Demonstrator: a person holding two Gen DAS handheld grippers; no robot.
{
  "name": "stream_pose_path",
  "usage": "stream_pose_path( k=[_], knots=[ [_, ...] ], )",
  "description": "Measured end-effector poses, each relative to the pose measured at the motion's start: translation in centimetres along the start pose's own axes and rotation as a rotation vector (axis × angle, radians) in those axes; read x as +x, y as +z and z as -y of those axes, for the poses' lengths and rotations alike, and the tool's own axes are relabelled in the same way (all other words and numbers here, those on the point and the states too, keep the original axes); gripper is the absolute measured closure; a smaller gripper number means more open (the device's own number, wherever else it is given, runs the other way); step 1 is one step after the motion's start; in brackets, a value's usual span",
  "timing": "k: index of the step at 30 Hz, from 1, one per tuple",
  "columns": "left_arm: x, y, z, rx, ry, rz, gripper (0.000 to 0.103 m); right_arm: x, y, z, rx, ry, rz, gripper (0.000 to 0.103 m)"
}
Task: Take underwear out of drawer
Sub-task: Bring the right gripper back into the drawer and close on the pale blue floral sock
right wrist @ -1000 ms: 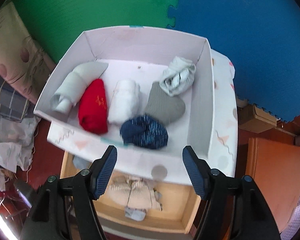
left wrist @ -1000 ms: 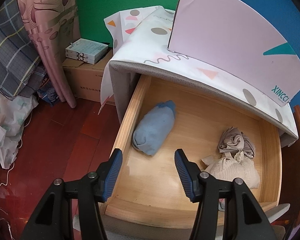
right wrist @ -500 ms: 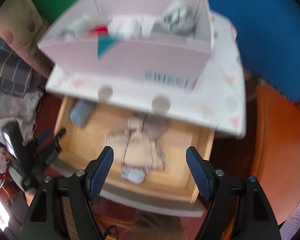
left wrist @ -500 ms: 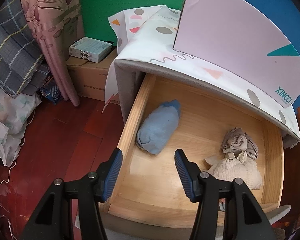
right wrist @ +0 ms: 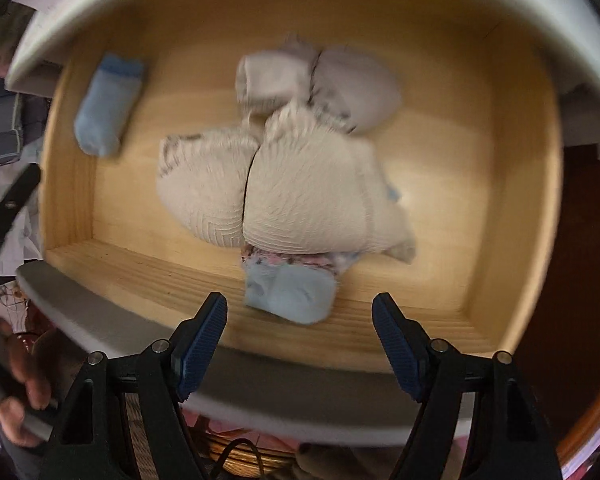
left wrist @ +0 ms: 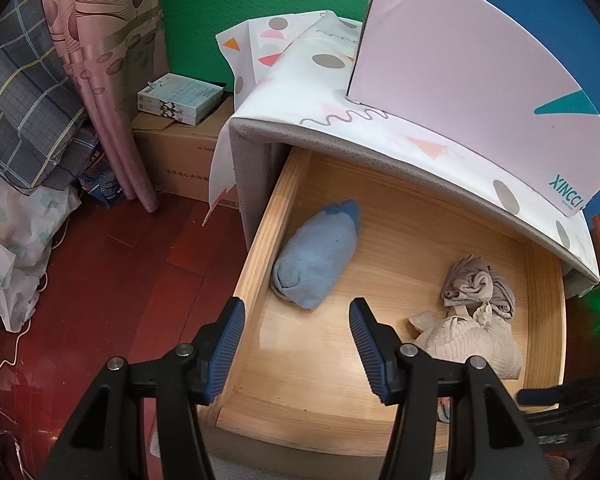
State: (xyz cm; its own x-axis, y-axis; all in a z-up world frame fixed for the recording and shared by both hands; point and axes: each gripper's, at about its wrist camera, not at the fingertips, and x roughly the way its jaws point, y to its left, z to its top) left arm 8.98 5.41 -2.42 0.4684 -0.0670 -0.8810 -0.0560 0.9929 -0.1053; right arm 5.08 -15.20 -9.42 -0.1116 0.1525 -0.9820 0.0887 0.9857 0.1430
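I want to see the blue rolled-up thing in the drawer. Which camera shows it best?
The left wrist view: the blue roll is sharp and near the middle, by the drawer's left wall. The right wrist view shows it too, but blurred and off toward a corner.

The left wrist view is sharp and evenly lit, with soft shadow under the cabinet overhang at the back of the drawer [left wrist: 400, 216] and a small green glare spot at the right edge. The right wrist view is smeared by motion blur, so the cream underwear [right wrist: 300, 192] loses detail and its corners fall dark. Both views bend straight edges strongly toward a black fisheye rim.
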Motion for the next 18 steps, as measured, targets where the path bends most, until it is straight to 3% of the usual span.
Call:
stream_pose_path(
  k=[10, 13, 16, 18],
  knots=[
    [0.1, 0.0, 0.1, 0.001, -0.008, -0.003, 0.047, 3.8, 0.7, -0.7, 0.032, -0.027, -0.035, 0.032],
    [0.2, 0.0, 0.1, -0.001, -0.009, -0.005, 0.048, 4.3, 0.7, -0.5, 0.025, -0.063, -0.042, 0.047],
    [0.2, 0.0, 0.1, -0.003, -0.009, -0.005, 0.047, 4.3, 0.5, 0.5, 0.049, -0.032, -0.046, 0.059],
    [0.2, 0.0, 0.1, -0.002, -0.009, -0.006, 0.047, 4.1, 0.4, 1.0, 0.041, -0.043, -0.041, 0.062]
  ],
)
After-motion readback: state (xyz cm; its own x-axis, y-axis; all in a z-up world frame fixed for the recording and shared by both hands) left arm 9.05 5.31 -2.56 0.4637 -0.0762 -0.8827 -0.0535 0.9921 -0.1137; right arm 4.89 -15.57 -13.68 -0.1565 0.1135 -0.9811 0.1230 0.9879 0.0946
